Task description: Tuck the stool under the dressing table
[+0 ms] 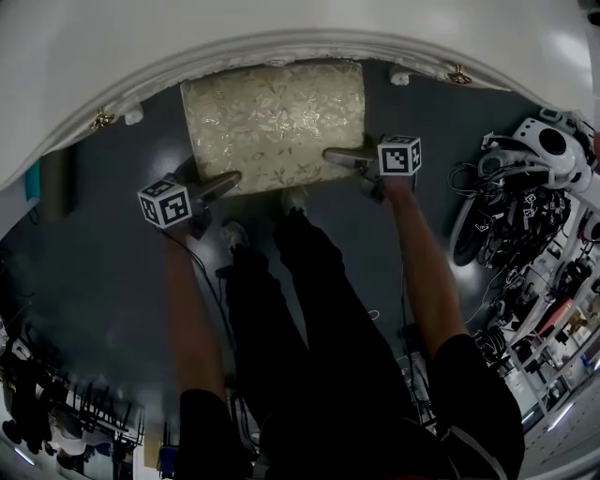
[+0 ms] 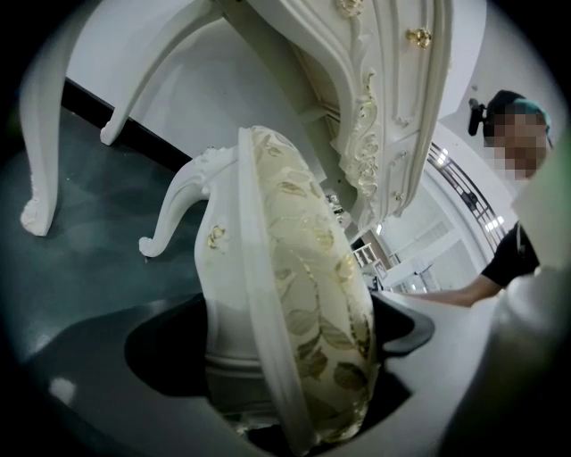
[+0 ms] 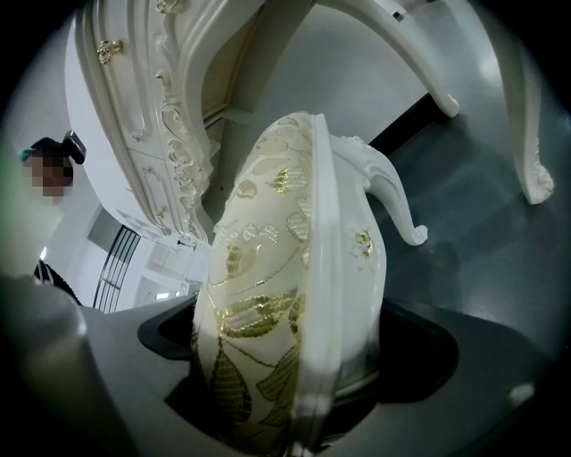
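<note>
The stool (image 1: 274,122) has a cream cushion with gold leaf pattern and white carved legs. It stands on the dark floor, its far edge at the curved white front of the dressing table (image 1: 281,28). My left gripper (image 1: 230,180) is shut on the stool's near left corner, my right gripper (image 1: 336,156) on its near right edge. In the left gripper view the stool (image 2: 294,330) fills the jaws, cushion on one side, white frame on the other. The right gripper view shows the same stool (image 3: 285,330) clamped, with the dressing table (image 3: 169,107) drawers and legs beyond.
The person's dark-trousered legs (image 1: 309,300) stand just behind the stool. A heap of headsets and cables (image 1: 525,206) lies on the floor at right. A white table leg (image 2: 45,134) stands left of the stool; another table leg (image 3: 526,116) stands at right.
</note>
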`<move>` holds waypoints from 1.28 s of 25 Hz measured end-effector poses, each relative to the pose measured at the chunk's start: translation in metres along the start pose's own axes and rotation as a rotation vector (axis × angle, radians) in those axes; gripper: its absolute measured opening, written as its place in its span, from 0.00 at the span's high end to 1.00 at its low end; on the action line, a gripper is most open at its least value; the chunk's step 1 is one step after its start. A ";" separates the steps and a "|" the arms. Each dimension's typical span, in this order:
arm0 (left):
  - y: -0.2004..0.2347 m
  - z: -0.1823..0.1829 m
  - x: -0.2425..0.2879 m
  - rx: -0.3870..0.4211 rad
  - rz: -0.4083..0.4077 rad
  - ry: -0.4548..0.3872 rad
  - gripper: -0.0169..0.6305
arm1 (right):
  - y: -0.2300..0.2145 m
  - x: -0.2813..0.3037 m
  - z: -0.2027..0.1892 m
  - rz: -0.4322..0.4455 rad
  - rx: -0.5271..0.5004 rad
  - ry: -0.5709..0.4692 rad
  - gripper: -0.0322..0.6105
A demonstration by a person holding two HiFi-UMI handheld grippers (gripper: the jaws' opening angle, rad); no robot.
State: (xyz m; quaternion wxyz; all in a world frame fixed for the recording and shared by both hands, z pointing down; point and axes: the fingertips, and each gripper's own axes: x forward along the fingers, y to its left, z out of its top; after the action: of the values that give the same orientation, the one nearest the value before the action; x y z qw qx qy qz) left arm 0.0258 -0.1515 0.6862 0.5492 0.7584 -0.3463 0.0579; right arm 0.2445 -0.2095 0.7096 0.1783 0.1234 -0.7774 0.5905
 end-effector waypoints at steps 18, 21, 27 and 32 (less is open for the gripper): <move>0.031 0.033 0.003 -0.055 0.035 -0.085 0.11 | -0.007 0.024 0.037 -0.031 0.031 0.029 0.02; 0.031 0.032 0.003 -0.049 0.062 -0.109 0.10 | -0.008 0.023 0.036 -0.041 0.038 0.033 0.02; 0.026 0.036 -0.004 -0.060 0.097 -0.146 0.10 | -0.007 0.018 0.038 -0.086 0.051 -0.010 0.02; 0.019 0.039 -0.016 -0.058 0.109 -0.167 0.11 | -0.008 0.005 0.037 -0.199 0.018 -0.052 0.02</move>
State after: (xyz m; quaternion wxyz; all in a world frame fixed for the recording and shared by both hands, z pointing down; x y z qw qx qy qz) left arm -0.0085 -0.1814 0.6785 0.5363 0.7244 -0.4330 0.0142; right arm 0.2381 -0.2473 0.7095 0.2147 0.2167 -0.7604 0.5733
